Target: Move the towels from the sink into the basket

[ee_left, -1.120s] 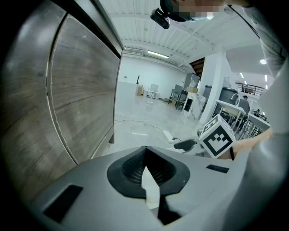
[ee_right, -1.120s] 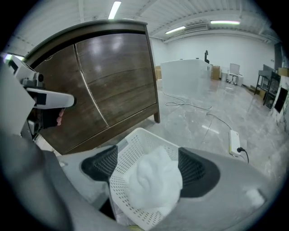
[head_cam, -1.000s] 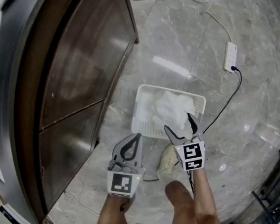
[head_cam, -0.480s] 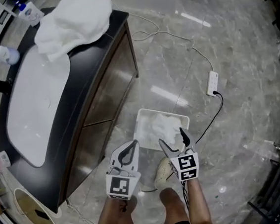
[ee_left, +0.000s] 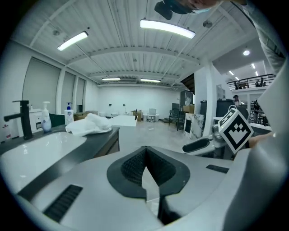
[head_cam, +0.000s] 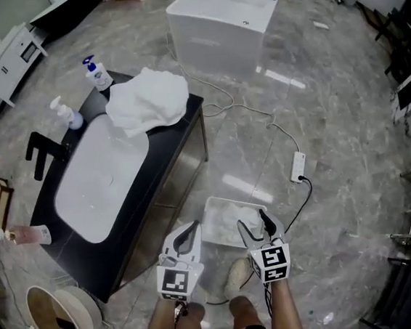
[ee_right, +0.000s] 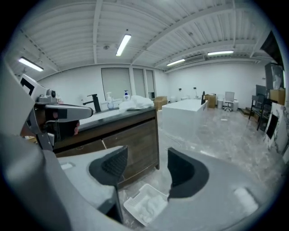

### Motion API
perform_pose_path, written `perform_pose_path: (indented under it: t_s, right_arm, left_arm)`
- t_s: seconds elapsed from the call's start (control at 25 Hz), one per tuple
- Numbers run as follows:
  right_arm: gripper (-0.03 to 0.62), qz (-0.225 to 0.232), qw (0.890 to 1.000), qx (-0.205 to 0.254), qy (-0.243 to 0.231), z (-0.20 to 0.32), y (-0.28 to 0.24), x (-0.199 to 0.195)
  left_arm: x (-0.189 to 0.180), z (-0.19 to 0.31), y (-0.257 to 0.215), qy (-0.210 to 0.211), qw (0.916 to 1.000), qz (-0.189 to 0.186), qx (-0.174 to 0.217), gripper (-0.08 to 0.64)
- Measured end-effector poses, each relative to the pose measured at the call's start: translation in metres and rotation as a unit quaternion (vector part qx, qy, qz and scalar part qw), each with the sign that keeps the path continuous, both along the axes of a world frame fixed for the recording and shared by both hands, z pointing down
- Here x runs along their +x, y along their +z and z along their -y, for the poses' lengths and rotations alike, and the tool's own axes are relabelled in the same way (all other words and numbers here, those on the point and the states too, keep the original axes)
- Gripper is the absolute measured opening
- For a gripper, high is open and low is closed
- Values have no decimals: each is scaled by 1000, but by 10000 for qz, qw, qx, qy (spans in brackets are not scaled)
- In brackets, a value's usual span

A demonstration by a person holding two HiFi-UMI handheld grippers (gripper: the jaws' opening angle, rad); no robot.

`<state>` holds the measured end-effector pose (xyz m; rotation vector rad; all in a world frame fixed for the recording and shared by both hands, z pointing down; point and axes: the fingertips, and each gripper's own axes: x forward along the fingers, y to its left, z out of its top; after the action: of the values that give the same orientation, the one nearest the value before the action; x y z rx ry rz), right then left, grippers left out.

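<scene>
Loosely crumpled white towel [head_cam: 148, 100] beside sink [head_cam: 96, 197]

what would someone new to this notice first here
The heap of white towels stands out most, piled on the black counter at the far end of the white sink. Next comes the white basket on the marble floor near the counter's near corner, with a towel already inside it. Beyond the counter stands a big white tub.
</scene>
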<state>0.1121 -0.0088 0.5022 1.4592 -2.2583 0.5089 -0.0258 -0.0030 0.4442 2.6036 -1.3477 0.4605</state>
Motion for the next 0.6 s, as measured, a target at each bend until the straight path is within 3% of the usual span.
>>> perform_pose_path:
  t_s: [0.24,0.52,0.6]
  right_arm:
    - [219,-59,9984,550,143,-11,-105,6]
    - [113,-128,9934,1133,123,-30,-201,1]
    - [108,-122,9921,1246,78,-40,-220,1]
  left_arm:
    - [3,-9,-91,-12,9997,-152,200,9]
    - [-3,-28,-160,39,9986,-8,522,9]
    - [-4,-36,-174,-22,9985,1,552,9]
